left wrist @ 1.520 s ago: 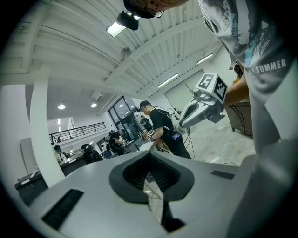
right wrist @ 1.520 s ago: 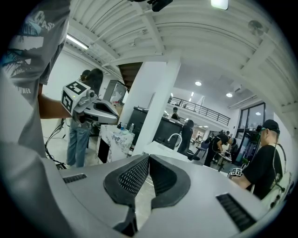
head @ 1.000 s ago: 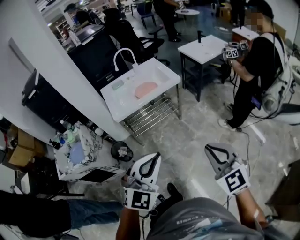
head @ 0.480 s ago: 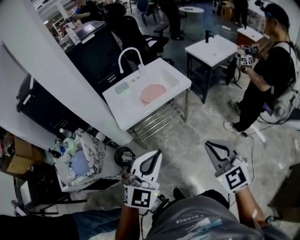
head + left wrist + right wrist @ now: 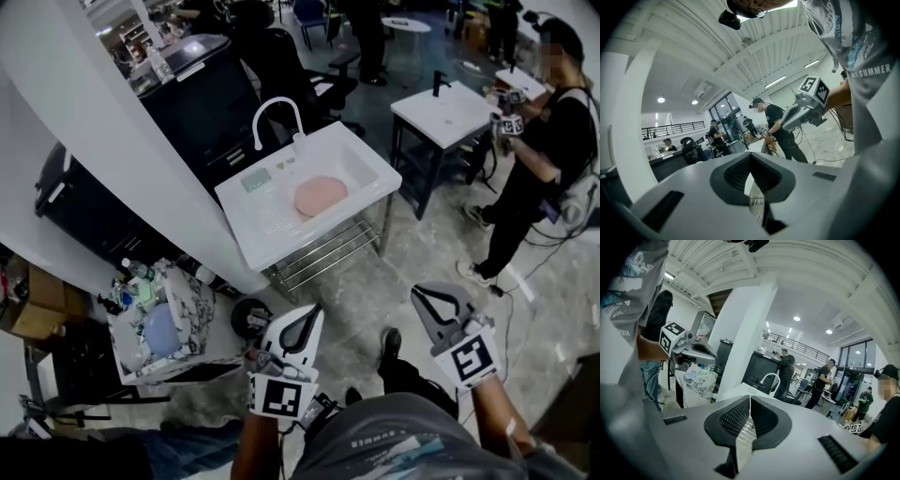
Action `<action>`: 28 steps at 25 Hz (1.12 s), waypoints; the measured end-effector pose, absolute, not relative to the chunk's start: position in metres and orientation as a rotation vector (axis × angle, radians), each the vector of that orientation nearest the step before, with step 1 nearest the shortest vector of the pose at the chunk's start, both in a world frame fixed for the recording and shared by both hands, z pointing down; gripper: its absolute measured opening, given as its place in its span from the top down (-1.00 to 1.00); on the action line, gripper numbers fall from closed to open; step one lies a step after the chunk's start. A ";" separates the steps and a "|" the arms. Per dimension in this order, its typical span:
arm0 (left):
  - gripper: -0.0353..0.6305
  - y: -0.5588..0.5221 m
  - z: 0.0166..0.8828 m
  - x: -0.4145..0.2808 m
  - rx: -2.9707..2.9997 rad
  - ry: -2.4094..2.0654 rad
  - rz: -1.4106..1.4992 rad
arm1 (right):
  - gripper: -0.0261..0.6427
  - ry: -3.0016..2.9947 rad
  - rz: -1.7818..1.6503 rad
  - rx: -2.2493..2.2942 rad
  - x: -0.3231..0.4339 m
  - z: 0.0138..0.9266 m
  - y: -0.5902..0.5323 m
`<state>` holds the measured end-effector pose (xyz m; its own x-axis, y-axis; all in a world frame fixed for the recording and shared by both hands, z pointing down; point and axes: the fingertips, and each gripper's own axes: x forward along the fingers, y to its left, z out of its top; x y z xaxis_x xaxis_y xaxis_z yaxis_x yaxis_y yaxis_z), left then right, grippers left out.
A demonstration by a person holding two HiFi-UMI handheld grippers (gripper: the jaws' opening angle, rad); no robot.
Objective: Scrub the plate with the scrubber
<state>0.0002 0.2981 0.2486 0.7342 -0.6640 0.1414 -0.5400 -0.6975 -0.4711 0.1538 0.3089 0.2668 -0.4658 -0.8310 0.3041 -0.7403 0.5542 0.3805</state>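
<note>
Head view is showing the left gripper (image 5: pixel 307 321) and right gripper (image 5: pixel 424 300) clenched on nothing, the plate (image 5: pixel 321 196) lying in the sink (image 5: pixel 272 230) well ahead of them; I'd be closing in squarely before reaching. Left gripper view is confirming shut, empty jaws; right gripper view too, faucet (image 5: pixel 769 378) ahead. Sink is sitting nearer than a second ago.

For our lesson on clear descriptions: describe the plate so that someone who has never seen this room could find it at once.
Find the white sink stand with the curved white tap. In its basin lies the plate: round, pink, unlike the small pale green pad on the ledge beside it.
</note>
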 end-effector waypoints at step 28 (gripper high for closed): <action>0.89 0.081 0.256 0.130 -2.426 1.141 -0.606 | 0.83 -2.551 -0.215 1.066 0.276 0.289 0.067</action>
